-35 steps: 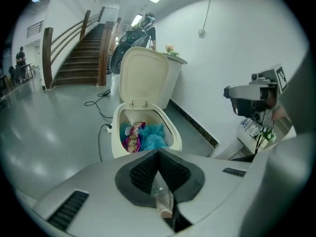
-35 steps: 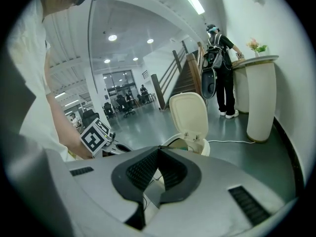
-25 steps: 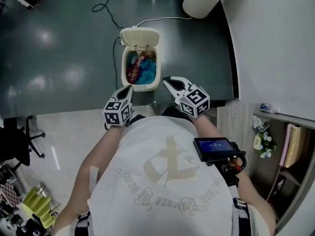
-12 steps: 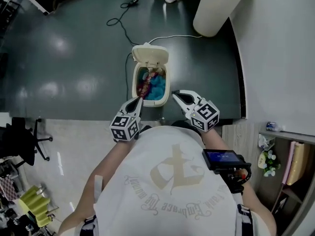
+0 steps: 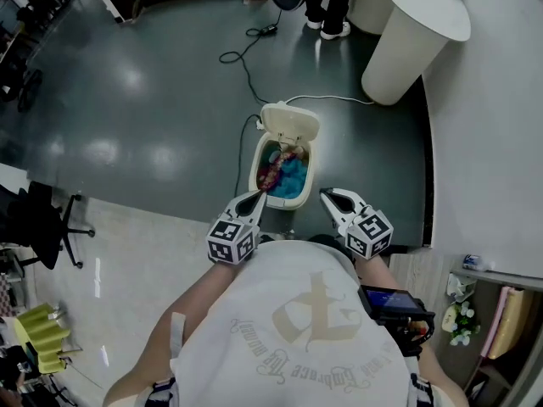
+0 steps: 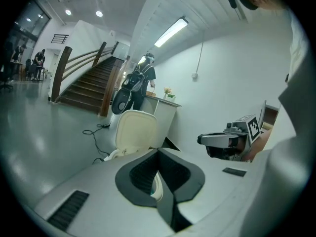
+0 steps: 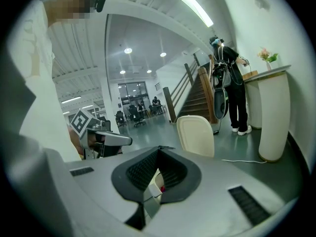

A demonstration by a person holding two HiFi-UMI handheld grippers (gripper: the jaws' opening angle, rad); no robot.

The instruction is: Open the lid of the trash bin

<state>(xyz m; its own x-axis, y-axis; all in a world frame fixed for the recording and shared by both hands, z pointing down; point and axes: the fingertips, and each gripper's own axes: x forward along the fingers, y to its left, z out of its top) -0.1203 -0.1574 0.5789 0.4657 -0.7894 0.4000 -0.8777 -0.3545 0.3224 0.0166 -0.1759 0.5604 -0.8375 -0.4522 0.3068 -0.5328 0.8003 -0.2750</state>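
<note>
A cream trash bin (image 5: 254, 170) stands on the dark floor with its lid (image 5: 291, 119) swung up and back. Blue and red rubbish (image 5: 284, 173) shows inside. My left gripper (image 5: 260, 196) hangs at the bin's near left corner, jaws together, holding nothing. My right gripper (image 5: 326, 194) hangs just right of the near edge, also shut and empty. The upright lid (image 6: 136, 130) shows beyond the left gripper (image 6: 158, 150) in the left gripper view. In the right gripper view the lid (image 7: 196, 135) stands past the right gripper (image 7: 159, 148).
A white cable (image 5: 339, 100) and a black cable (image 5: 246, 58) run over the floor behind the bin. A white round counter (image 5: 416, 32) and a standing person's feet (image 5: 327, 15) are at the back. An office chair (image 5: 42, 219) is left, a shelf (image 5: 475, 312) right.
The head view has swung, so the bin sits lower and more to the right in it. Both grippers stay by the bin's near edge. The lid stays up.
</note>
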